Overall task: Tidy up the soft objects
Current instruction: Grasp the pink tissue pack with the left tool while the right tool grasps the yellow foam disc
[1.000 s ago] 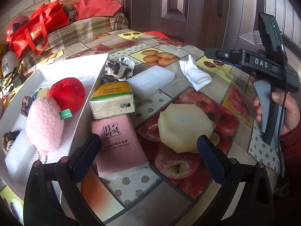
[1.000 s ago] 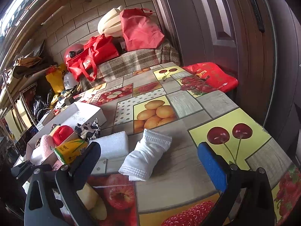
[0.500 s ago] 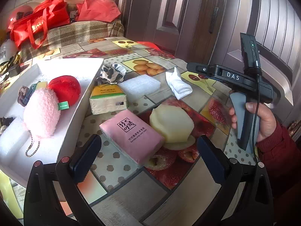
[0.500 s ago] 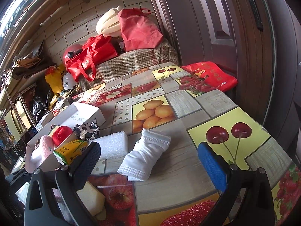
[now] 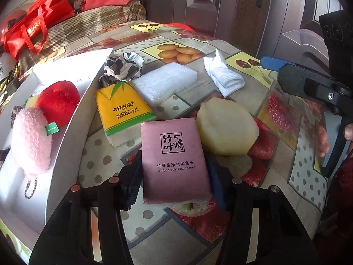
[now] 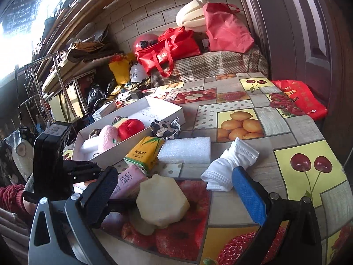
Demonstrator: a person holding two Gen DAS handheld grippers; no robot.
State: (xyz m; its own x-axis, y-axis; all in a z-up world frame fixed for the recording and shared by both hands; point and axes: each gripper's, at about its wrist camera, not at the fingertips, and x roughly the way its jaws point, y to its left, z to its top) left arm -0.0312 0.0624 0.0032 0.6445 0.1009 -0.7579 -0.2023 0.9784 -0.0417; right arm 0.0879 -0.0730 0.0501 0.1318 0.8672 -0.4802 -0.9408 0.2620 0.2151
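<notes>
Pink tissue pack in the claw

The left gripper (image 5: 174, 187) is closing on the pink tissue pack (image 5: 174, 156). The right gripper (image 6: 178, 190) is wide open and holds nothing.

The pink tissue pack (image 5: 175, 162) covers the inner faces of the left gripper (image 5: 174, 176), so whether the closing jaws press its sides cannot be told; in the right wrist view only its far end (image 6: 128, 182) shows behind the near finger (image 6: 100, 195). The yellow sponge's (image 5: 227, 130) near edge is hidden behind that pack. Left of the jaws, the white box (image 5: 66, 145) runs off the frame edge, and dark items in its far corner are too small to name. The person's hand (image 5: 324, 141) is cut off at right.
</notes>
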